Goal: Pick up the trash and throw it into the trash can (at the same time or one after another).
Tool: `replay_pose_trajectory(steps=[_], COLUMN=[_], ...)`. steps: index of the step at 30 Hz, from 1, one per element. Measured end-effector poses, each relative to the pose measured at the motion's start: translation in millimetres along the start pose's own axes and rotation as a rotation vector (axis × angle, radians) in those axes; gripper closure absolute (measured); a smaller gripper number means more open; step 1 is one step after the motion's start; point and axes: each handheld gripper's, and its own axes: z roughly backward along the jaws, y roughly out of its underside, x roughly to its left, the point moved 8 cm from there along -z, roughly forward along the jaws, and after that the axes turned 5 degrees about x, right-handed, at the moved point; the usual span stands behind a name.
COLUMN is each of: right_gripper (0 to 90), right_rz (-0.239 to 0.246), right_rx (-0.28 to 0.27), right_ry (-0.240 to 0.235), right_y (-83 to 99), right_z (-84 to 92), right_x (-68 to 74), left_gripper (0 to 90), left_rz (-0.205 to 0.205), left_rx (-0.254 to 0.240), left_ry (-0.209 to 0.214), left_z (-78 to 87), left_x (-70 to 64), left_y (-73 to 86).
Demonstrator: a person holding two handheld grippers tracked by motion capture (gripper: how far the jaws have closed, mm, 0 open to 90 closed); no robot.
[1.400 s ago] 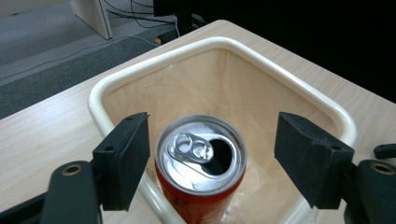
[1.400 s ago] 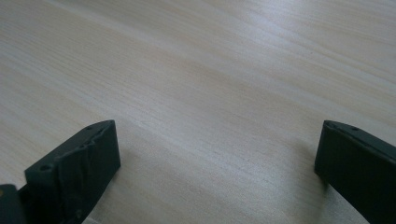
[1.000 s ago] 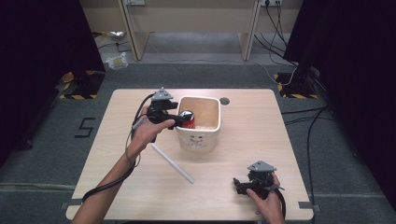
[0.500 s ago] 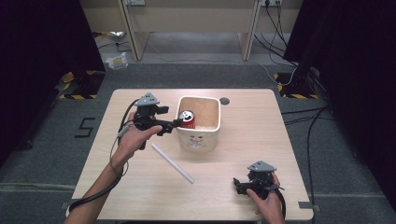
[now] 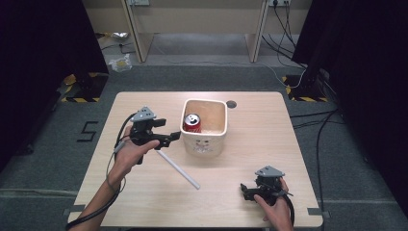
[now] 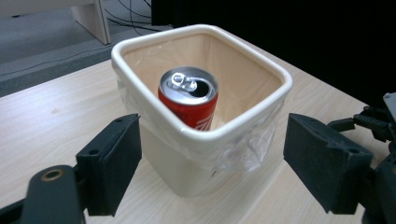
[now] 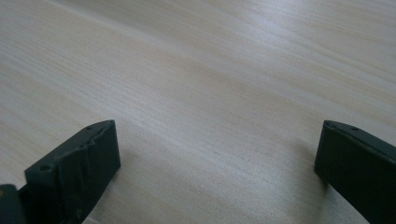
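A red soda can [image 5: 192,122] [image 6: 188,101] stands upright in the left part of a cream square bin [image 5: 217,144] [image 6: 196,182] lined with clear plastic, at the table's middle. My left gripper [image 5: 171,137] [image 6: 215,172] is held open just left of the bin, jaws wide apart with nothing between them. A white straw [image 5: 177,168] lies on the table in front of the bin. My right gripper [image 5: 244,191] [image 7: 215,163] rests open near the table's front right edge over bare wood.
The wooden table [image 5: 260,144] has a round cable hole [image 5: 231,104] at its back edge behind the bin. Dark curtains and floor cables surround the table. The other hand's gripper [image 6: 378,122] shows at the right edge of the left gripper view.
My left gripper has let go of the can, which now stands in the bin, and has drawn back to the left and toward the front. The right gripper has not moved.
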Motion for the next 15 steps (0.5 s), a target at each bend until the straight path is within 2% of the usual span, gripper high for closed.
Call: replay_pose_trajectory(steps=[7,13,15], right_gripper=[0.3,0.3,0.3], right_rz=[0.0,0.0,0.0], right_rx=[-0.001,-0.001,-0.001], right_ry=[-0.001,-0.001,-0.001], right_y=[-0.1,-0.1,-0.1], right_z=[0.0,-0.1,-0.1], right_x=[0.0,0.0,0.0], left_gripper=[19.3,19.6,19.7], left_rz=[0.013,0.049,0.055], left_rx=[-0.001,0.014,0.016], left_ry=[-0.03,-0.063,-0.067], left_z=[1.5,0.3,-0.4], left_x=[6.8,19.0,20.5], left_y=[23.5,47.5,51.0])
